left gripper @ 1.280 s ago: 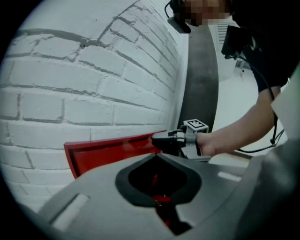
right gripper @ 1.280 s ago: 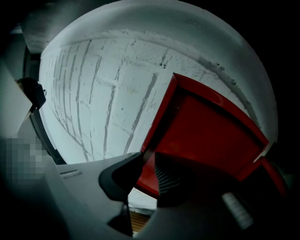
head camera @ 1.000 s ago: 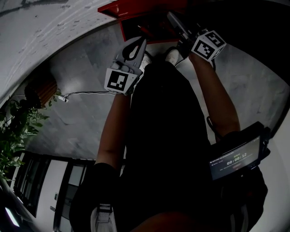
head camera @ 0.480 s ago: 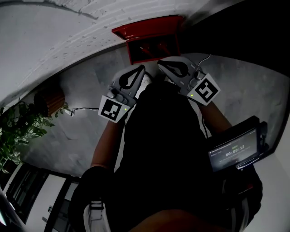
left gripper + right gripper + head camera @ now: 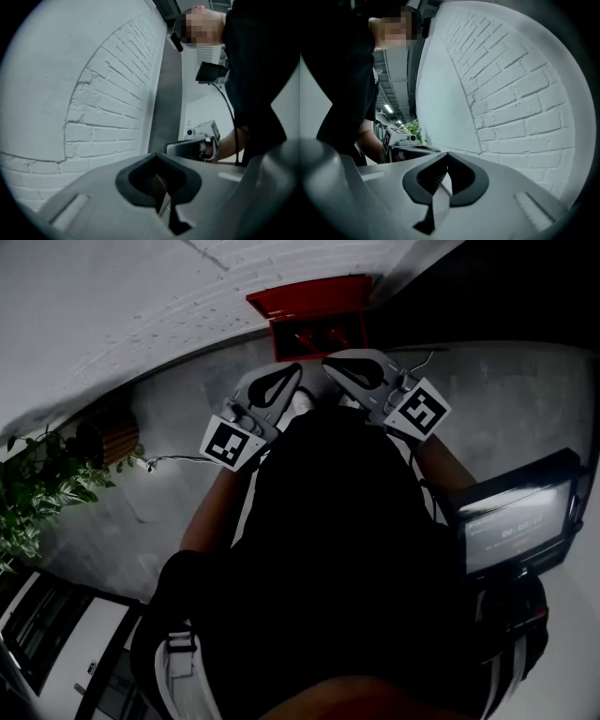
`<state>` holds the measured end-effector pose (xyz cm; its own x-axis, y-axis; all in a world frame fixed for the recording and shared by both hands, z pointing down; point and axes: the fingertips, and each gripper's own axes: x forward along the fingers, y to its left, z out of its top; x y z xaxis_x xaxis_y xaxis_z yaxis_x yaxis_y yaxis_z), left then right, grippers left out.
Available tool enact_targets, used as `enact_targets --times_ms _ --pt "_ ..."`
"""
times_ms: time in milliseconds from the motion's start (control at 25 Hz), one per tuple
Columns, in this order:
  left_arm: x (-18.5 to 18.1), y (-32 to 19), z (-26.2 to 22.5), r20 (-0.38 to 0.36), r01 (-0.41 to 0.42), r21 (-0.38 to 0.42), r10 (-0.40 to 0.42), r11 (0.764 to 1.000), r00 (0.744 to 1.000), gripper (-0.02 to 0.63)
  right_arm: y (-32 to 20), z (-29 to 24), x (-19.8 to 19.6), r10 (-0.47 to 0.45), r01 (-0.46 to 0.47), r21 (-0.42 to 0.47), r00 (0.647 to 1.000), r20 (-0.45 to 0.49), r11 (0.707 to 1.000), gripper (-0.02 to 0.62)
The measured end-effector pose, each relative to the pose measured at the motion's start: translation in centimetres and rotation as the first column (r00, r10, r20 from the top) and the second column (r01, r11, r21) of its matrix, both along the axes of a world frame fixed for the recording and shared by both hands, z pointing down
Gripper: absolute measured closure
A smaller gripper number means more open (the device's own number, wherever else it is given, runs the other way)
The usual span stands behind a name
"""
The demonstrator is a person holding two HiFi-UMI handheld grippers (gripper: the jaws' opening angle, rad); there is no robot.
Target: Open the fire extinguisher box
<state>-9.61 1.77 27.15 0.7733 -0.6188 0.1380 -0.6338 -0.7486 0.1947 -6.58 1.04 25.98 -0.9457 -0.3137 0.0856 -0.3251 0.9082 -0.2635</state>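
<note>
Left gripper (image 5: 292, 373): jaws pressed together, toothed pads meeting, nothing between them. Right gripper (image 5: 333, 365): the same, jaws flat on each other and empty. In the head view both tips sit on the near side of the fire extinguisher box (image 5: 314, 306), close to each other. They are near the box but clear of it.

Box: red, set against the white brick wall (image 5: 141, 296), by the line where the wall meets the grey floor (image 5: 159, 418). Its upper edge is bright red, with a darker red face under it. Too dim and small to tell whether the door is ajar or shut. Neither gripper view shows the box; each looks along the brickwork with the other gripper low in frame.

Hidden: the person's dark torso (image 5: 347, 549) fills the head view on the near side of the box, covering the floor right before it. Right of the box everything is black and unreadable. A lit screen (image 5: 520, 521) sits well to the near right, its print blurred.

Room: left of the box the floor runs open as far as a thin cable (image 5: 183, 458). A leafy plant (image 5: 37, 488) stands well beyond that, cut by the frame edge.
</note>
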Motion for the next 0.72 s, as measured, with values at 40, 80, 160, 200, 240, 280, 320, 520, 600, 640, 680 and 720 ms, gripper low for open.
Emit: enact_targets --times_ms 40,80,160,200,240,280,320,520,600,640,680,720 --pt "-0.1 0.2 -0.4 -0.004 0.000 0.004 0.000 1.000 1.000 0.604 0.1 -0.3 -0.2 -0.003 0.003 -0.005 1.000 0.002 1.000 0.586" --pt "-0.2 0.4 -0.7 -0.009 0.000 0.008 0.000 1.000 1.000 0.604 0.3 -0.6 -0.3 -0.005 0.005 -0.008 1.000 0.006 1.000 0.586" --pt "-0.1 0.9 -1.2 -0.013 -0.003 0.012 0.003 1.000 1.000 0.604 0.7 -1.2 -0.5 -0.006 0.006 -0.013 1.000 0.008 1.000 0.586" --pt "-0.1 1.0 -1.3 -0.012 -0.004 0.008 0.004 1.000 1.000 0.604 0.7 -1.5 -0.5 -0.006 0.006 -0.015 1.000 0.007 1.000 0.586" --pt "-0.2 1.0 -1.5 -0.012 -0.005 0.006 0.005 1.000 1.000 0.604 0.7 -1.7 -0.7 -0.006 0.006 -0.011 1.000 0.007 1.000 0.586" --pt "-0.2 0.8 -1.8 -0.015 -0.006 0.010 0.006 1.000 1.000 0.604 0.5 -2.0 -0.8 -0.009 0.009 0.000 1.000 0.009 1.000 0.586" --pt "-0.3 0.7 -2.2 -0.022 -0.006 0.017 0.007 1.000 1.000 0.604 0.5 -2.3 -1.0 -0.017 0.017 0.018 1.000 0.011 1.000 0.586" --pt "0.0 0.7 -3.7 -0.044 -0.011 0.059 0.013 0.998 0.999 0.604 0.9 -3.9 -1.4 -0.036 0.034 0.084 0.999 0.027 0.996 0.586" --pt "0.1 0.5 -4.2 -0.045 -0.018 0.073 0.021 0.997 0.999 0.604 0.7 -4.2 -1.4 -0.024 0.020 0.076 0.999 0.044 0.997 0.586" --pt "0.0 0.3 -4.4 -0.050 -0.016 0.080 0.020 0.997 0.999 0.604 0.4 -4.2 -1.5 -0.019 0.016 0.076 0.999 0.048 0.997 0.586" --pt "-0.2 0.0 -4.6 -0.055 -0.013 0.086 0.018 0.996 0.998 0.604 0.1 -4.2 -1.6 -0.017 0.013 0.078 0.999 0.048 0.997 0.586" --pt "-0.4 -0.2 -4.7 -0.059 -0.009 0.091 0.014 0.996 0.998 0.604 -0.2 -4.1 -1.8 -0.015 0.011 0.083 0.999 0.044 0.997 0.586"
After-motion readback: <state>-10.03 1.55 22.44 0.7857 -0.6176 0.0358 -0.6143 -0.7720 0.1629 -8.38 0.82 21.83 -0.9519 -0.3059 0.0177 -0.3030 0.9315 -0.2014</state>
